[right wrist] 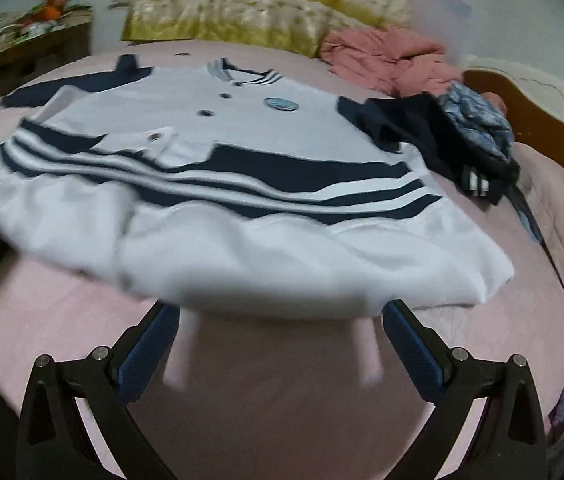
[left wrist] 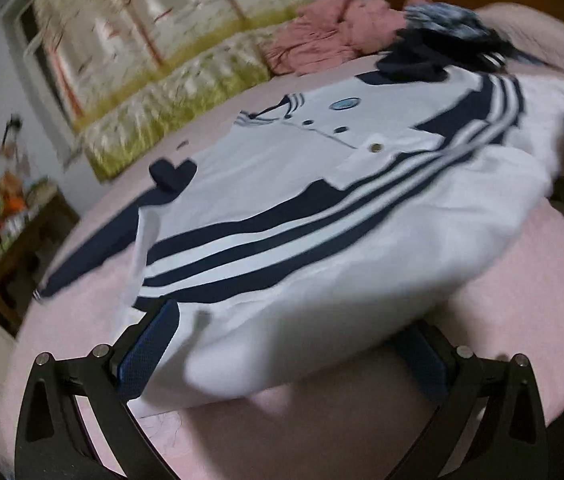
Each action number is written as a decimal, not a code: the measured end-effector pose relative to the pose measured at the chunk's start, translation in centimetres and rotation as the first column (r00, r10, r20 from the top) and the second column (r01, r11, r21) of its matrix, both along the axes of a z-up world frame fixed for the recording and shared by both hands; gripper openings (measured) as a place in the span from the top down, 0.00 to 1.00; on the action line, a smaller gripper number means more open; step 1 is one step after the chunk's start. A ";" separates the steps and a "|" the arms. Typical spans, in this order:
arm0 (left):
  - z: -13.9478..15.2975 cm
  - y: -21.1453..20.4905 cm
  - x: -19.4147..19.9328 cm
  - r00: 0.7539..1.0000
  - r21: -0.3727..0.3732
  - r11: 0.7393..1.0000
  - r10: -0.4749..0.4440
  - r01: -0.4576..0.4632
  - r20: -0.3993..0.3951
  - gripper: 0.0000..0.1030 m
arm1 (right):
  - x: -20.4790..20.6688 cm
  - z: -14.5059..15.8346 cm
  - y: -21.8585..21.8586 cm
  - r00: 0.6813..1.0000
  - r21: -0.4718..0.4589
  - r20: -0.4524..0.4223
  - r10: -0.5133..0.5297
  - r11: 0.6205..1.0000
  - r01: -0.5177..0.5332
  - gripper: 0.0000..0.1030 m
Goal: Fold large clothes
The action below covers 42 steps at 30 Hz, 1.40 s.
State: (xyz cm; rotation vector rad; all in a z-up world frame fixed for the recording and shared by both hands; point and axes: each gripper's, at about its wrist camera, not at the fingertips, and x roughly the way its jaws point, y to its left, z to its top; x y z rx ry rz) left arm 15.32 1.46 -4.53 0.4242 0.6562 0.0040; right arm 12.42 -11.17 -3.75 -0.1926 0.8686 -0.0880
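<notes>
At the far left a wooden side table (left wrist: 22,248) is standing beside the bed, cluttered with small items too blurred to name. A pink sheet (left wrist: 501,320) is covering the bed, and behind it a curtain with a grass and tree print (left wrist: 154,80) is hanging along the far wall.

The white jacket (left wrist: 321,216) is lying front-up across the middle of the bed, collar toward the far side and hem toward the near edge. Navy stripes (left wrist: 282,216) are running across its chest, dark buttons (left wrist: 337,131) are lining the placket, and a round blue badge (left wrist: 346,103) is sitting beside them. Its navy sleeve (left wrist: 94,244) is stretching out to the left on the sheet.

The left gripper (left wrist: 282,354) is reaching at the near hem with its jaws spread wide; the white fabric is bulging between the blue pads (left wrist: 146,352), which are not closed on it.

The right gripper (right wrist: 280,344) is hovering just short of the hem, jaws released and wide apart, with only pink sheet between its fingers.

Farther right, a crumpled pink garment (right wrist: 385,60) is lying at the far side, and a heap of dark navy clothing (right wrist: 421,132) with a blue patterned piece (right wrist: 477,120) is touching the jacket's right shoulder. A wooden headboard (right wrist: 529,120) is rising at the right end.
</notes>
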 end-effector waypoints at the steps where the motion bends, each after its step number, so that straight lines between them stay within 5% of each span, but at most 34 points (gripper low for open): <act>1: 0.2 0.3 0.3 1.000 0.000 1.000 0.014 -0.014 0.005 0.00 | 0.3 0.0 -0.3 1.000 -0.003 0.006 -0.017 1.000 0.017 0.00; 5: 0.2 0.9 0.7 0.999 0.052 0.998 0.024 -0.026 0.029 0.00 | 0.7 0.0 -1.7 1.000 -0.025 0.016 -0.004 1.000 0.004 0.00; 12: 0.1 1.9 0.0 0.999 0.087 0.996 -0.012 0.009 0.038 0.00 | -0.8 -0.1 -3.1 0.975 -0.174 0.095 0.199 0.968 -0.181 0.00; 16: 0.4 2.0 -1.3 0.994 0.111 0.990 -0.097 0.092 0.048 0.00 | -2.3 0.5 -4.0 0.944 -0.253 0.096 0.317 0.925 -0.284 0.00; 18: 0.4 1.9 -2.2 0.987 0.130 0.980 -0.155 0.148 0.044 0.00 | -2.2 0.6 -4.2 0.930 -0.222 0.064 0.361 0.914 -0.339 0.00; 20: 0.5 1.8 -2.4 0.983 0.140 0.974 -0.183 0.179 0.021 0.00 | -1.7 0.3 -4.1 0.927 -0.221 0.030 0.375 0.907 -0.359 0.00; 25: 0.4 3.3 0.4 0.998 0.102 0.993 -0.059 0.059 0.002 0.00 | 1.3 0.2 -4.2 0.962 -0.317 0.033 0.270 0.916 -0.246 0.00; 28: 0.5 5.5 1.8 1.000 0.044 0.999 0.015 -0.015 -0.004 0.01 | 2.9 0.2 -5.6 0.978 -0.269 0.038 0.206 0.944 -0.189 0.02; 29: 0.5 6.0 1.8 1.000 0.017 1.000 0.009 -0.009 -0.017 0.16 | 3.1 0.2 -6.2 0.977 -0.236 0.039 0.209 0.952 -0.194 0.08; 30: 0.5 6.4 1.5 0.999 -0.021 0.999 -0.027 0.026 -0.041 0.48 | 2.9 0.3 -6.6 0.972 -0.197 0.038 0.232 0.955 -0.220 0.39; 31: 0.5 6.5 1.3 0.997 -0.047 0.998 -0.046 0.043 -0.064 0.60 | 2.5 0.5 -7.0 0.961 -0.129 0.038 0.273 0.955 -0.266 0.58; 32: 0.7 6.7 1.1 0.997 -0.054 0.998 -0.039 0.035 -0.070 0.73 | 2.2 0.6 -7.3 0.958 -0.099 0.044 0.283 0.955 -0.278 0.60; 35: 2.9 8.0 1.5 0.993 -0.172 0.984 -0.069 0.053 -0.091 0.76 | 1.9 1.6 -8.6 0.955 -0.034 0.093 0.282 0.960 -0.280 0.64; 39: 6.2 9.9 6.3 0.972 -0.344 0.939 -0.075 -0.006 -0.222 0.76 | 5.2 3.6 -10.3 0.965 0.187 0.085 0.249 0.947 -0.261 0.64; 42: 7.9 10.2 11.0 0.957 -0.361 0.932 -0.088 -0.018 -0.276 0.76 | 10.4 4.9 -12.0 0.979 0.366 0.029 0.203 0.909 -0.199 0.64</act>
